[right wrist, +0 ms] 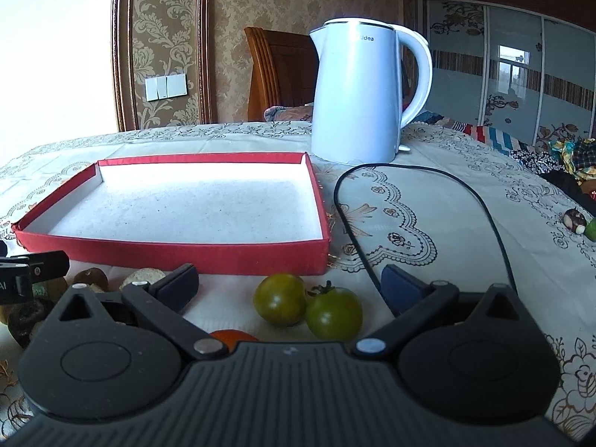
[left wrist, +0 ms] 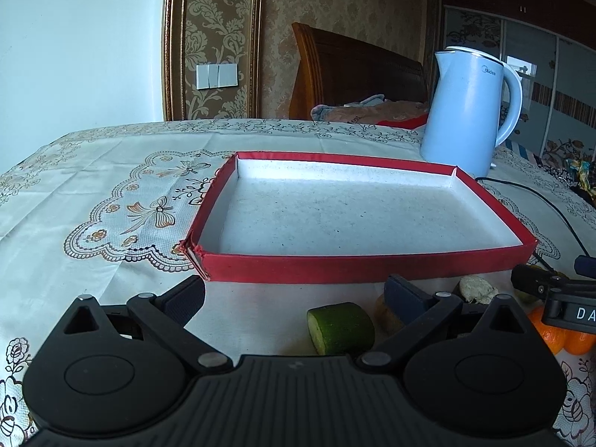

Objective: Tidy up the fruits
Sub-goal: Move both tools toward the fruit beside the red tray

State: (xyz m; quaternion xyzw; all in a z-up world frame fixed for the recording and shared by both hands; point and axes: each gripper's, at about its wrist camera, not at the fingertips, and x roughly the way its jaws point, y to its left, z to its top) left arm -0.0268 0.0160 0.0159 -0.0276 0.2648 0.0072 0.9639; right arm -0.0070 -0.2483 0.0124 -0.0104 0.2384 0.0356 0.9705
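Note:
A shallow red box (left wrist: 365, 269) with a white inside stands empty on the table; it also shows in the right wrist view (right wrist: 178, 253). My left gripper (left wrist: 294, 294) is open just before the box's near wall, with a cut green cucumber piece (left wrist: 341, 327) between its fingers. A brownish fruit (left wrist: 387, 316), a pale lump (left wrist: 476, 288) and oranges (left wrist: 562, 339) lie to its right. My right gripper (right wrist: 290, 287) is open above two green tomatoes (right wrist: 280, 299) (right wrist: 334, 313) and a red tomato (right wrist: 232, 336). Brown fruits (right wrist: 91, 277) lie at its left.
A light-blue electric kettle (left wrist: 469, 108) (right wrist: 357, 97) stands behind the box's right corner, and its black cord (right wrist: 484, 208) loops across the patterned tablecloth. A small brown-white object (right wrist: 573, 219) and a green one (right wrist: 592, 229) lie at the far right edge.

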